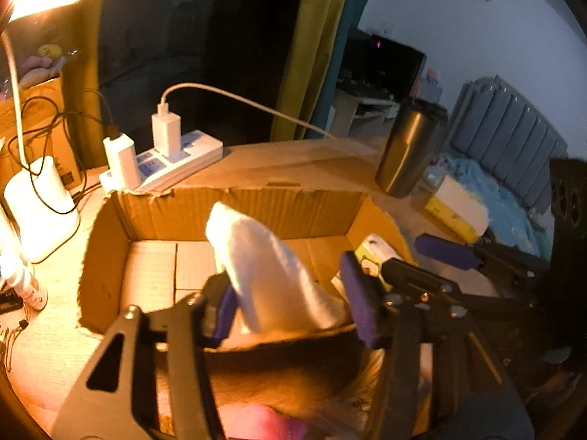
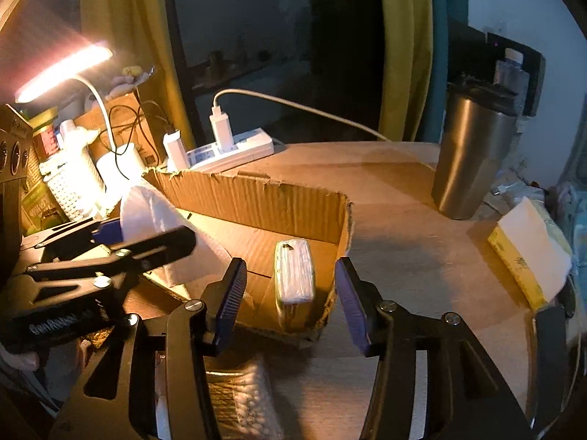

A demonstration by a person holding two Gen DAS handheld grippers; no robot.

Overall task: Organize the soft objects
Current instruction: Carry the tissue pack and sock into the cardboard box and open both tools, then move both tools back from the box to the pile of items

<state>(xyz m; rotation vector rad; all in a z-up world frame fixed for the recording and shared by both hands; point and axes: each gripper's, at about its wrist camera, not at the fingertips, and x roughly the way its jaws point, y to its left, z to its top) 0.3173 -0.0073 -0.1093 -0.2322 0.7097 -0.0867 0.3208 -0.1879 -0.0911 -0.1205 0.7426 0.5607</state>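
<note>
An open cardboard box (image 1: 234,205) (image 2: 264,198) stands on the table. My left gripper (image 1: 293,304) is open over its near edge; a white folded cloth (image 1: 264,267) stands between the jaws, leaning on the left pad, its lower end in the box. In the right wrist view the cloth (image 2: 154,216) and my left gripper (image 2: 143,234) show at the left. A small wrapped tissue pack (image 2: 295,275) (image 1: 374,249) lies in the box's right end. My right gripper (image 2: 290,300) is open and empty, just before the box's near right corner.
A power strip with chargers (image 1: 165,161) (image 2: 227,150) lies behind the box. A steel tumbler (image 2: 473,157) (image 1: 407,150) and a yellow-white tissue box (image 2: 528,253) stand to the right. A lit lamp (image 1: 36,198) stands at left. A bag of cotton swabs (image 2: 238,396) lies near me.
</note>
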